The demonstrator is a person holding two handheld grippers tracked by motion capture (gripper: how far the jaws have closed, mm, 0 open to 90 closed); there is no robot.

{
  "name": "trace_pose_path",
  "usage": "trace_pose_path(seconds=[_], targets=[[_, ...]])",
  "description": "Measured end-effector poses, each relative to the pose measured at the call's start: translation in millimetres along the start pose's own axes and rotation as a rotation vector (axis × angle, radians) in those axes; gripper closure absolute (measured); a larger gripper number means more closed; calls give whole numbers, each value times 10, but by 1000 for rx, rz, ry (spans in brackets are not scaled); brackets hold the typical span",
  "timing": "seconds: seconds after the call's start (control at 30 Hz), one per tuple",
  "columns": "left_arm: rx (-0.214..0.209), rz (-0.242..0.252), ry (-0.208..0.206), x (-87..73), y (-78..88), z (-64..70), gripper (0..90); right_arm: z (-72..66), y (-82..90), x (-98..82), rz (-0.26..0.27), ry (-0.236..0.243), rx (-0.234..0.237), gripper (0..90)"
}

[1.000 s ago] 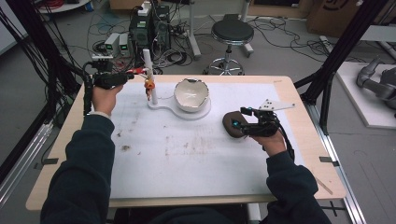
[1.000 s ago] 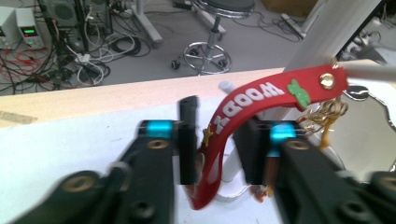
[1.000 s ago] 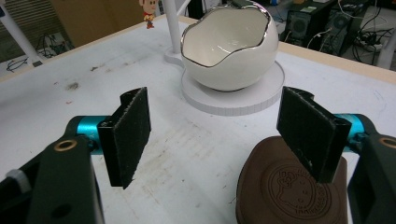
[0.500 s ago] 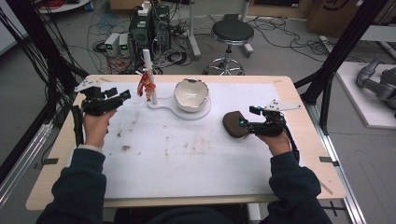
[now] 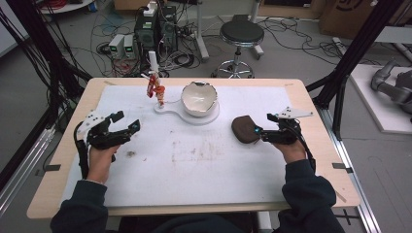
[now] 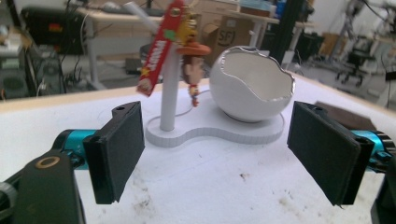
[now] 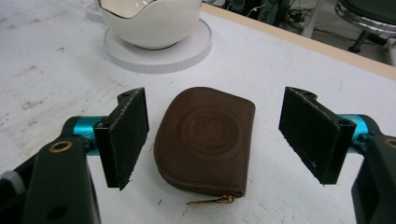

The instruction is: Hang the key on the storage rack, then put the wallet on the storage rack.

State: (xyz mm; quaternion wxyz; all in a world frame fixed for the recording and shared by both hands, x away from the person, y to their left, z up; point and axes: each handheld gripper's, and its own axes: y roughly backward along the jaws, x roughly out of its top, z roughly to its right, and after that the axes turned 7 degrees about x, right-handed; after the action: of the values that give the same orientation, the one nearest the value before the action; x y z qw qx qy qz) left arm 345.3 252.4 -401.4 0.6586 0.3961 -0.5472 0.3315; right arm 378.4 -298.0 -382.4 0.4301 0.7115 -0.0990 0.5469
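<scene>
A white stand [image 5: 170, 108] at the table's back carries a thin post [image 6: 169, 93] and a cracked-egg bowl [image 5: 198, 98] [image 6: 252, 84]. A key ring [image 5: 155, 85] with a red strap [image 6: 161, 51] and a small figure hangs from the post. My left gripper [image 5: 127, 121] [image 6: 219, 149] hovers at the left, well short of the stand. It is open with nothing between its jaws, which have just been opening. A brown leather pouch [image 5: 243, 128] [image 7: 205, 135] lies flat on the right. My right gripper [image 5: 257, 132] [image 7: 215, 135] is open astride it, pads apart from its sides, and has just widened slightly.
A white mat [image 5: 194, 160] with brown stains covers most of the wooden table. Beyond the far edge stand a stool [image 5: 241, 34] and electronics boxes [image 5: 145, 34] among cables. Black frame legs [image 5: 340, 82] rise at both sides.
My left hand has drawn back from the post toward the table's left and sunk lower. Its jaws have opened. The key ring stays hanging on the post. The right hand has hardly moved.
</scene>
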Motion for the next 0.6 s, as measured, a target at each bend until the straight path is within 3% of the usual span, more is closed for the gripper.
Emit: trace_pose_path(seconds=[0.1, 0.27, 0.6], targets=[[-27, -1, 24, -19, -15, 19, 192, 5, 34, -15, 7, -9, -9, 238], [-28, -9, 71, -23, -12, 12, 182, 0, 38, -53, 6, -1, -12, 233], [-31, -20, 85, -38, -43, -3, 182, 6, -8, -90, -19, -39, 9, 219]])
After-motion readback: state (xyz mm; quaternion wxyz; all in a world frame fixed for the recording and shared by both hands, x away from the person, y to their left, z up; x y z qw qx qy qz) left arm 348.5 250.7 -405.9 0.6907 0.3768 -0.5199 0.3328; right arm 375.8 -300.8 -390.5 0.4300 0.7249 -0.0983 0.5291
